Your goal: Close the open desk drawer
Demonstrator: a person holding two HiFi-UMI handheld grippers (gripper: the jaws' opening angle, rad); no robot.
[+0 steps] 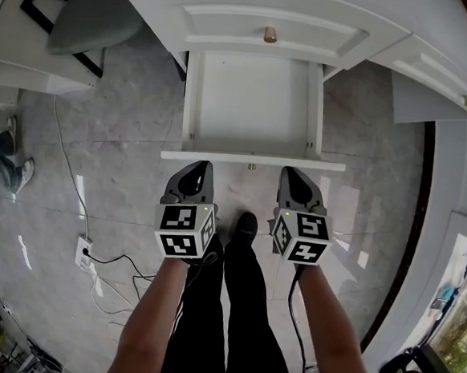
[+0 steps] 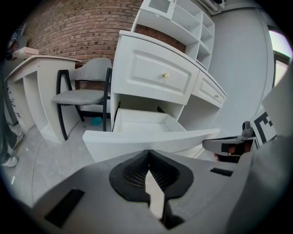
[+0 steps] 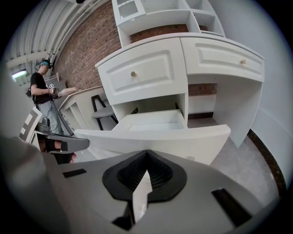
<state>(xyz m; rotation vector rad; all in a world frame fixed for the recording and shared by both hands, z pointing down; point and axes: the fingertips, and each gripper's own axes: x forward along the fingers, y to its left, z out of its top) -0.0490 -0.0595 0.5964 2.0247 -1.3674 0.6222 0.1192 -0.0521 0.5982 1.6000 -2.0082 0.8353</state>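
Drawer (image 1: 252,103) open; left tool (image 1: 200,166), right tool (image 1: 292,173) pressed together, near front edge

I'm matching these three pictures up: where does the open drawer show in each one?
Head view: open drawer at upper centre, seen from above.
Left gripper view: open drawer mid-frame, front panel spanning the centre.
Right gripper view: open drawer mid-frame, front panel facing the camera.
Shared landmark: brass knob on the closed drawer above it.
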